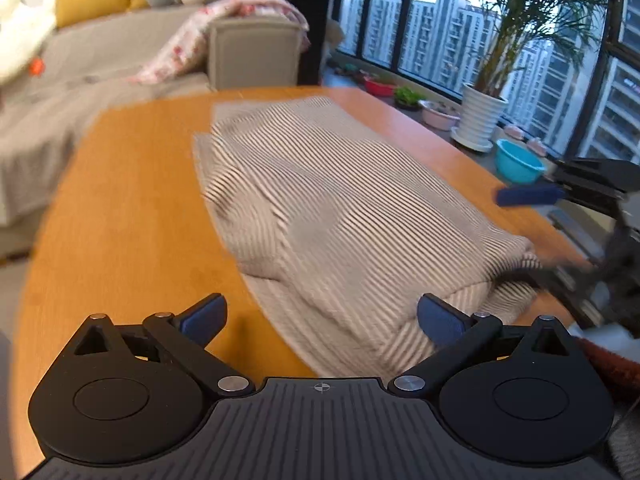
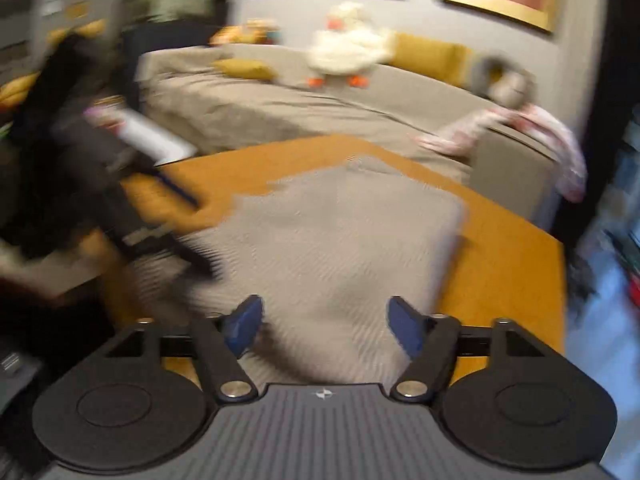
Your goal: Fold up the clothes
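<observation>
A beige striped garment lies folded into a thick rectangle on the orange wooden table. My left gripper hovers over its near edge, jaws wide apart and holding nothing. At the right of the left wrist view, one blue finger of the right gripper shows beside the garment's far side. In the blurred right wrist view the same garment lies ahead on the table. My right gripper stands open above its near end, gripping nothing. The left tool appears there as a dark blur at the left.
A grey sofa with yellow cushions, a pink patterned blanket and a white plush toy stands beyond the table. By the window are a potted palm, a turquoise basin and small bowls on the floor.
</observation>
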`<state>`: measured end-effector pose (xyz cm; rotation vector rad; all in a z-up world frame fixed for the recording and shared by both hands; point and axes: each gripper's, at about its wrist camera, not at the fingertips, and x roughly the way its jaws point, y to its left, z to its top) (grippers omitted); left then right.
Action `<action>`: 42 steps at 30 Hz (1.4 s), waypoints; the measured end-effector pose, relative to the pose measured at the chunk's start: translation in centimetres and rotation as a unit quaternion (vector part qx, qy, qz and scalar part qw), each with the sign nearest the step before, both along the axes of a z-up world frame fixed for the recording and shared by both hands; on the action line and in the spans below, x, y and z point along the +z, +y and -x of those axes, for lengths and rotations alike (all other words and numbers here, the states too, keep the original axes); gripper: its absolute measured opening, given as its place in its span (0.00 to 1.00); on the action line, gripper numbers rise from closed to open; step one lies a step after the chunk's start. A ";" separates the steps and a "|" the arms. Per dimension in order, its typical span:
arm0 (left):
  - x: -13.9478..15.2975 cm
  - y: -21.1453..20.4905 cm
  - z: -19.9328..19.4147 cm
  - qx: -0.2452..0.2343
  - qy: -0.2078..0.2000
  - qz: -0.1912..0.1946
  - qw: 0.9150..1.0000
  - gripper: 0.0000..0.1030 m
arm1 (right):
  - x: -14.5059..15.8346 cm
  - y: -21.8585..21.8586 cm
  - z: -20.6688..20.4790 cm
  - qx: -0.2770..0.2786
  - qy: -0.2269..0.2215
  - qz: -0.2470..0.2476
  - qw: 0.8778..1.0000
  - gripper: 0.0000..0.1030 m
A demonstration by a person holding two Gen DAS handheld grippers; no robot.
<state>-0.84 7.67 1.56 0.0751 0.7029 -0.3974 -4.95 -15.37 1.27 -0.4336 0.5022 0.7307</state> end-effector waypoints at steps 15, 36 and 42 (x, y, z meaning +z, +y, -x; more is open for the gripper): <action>0.7 -2.5 4.8 -0.096 -0.051 -0.093 0.990 1.00 | -1.2 0.3 -3.2 -0.043 0.115 -0.065 0.990 0.70; 0.6 -2.8 -0.3 -0.023 -0.024 -0.030 0.999 1.00 | -3.5 2.3 1.6 0.008 -0.136 0.120 0.983 0.88; 0.7 -2.2 -0.3 -0.026 -0.008 -0.011 1.000 1.00 | -4.1 4.6 -0.2 0.025 -0.153 0.146 0.977 0.35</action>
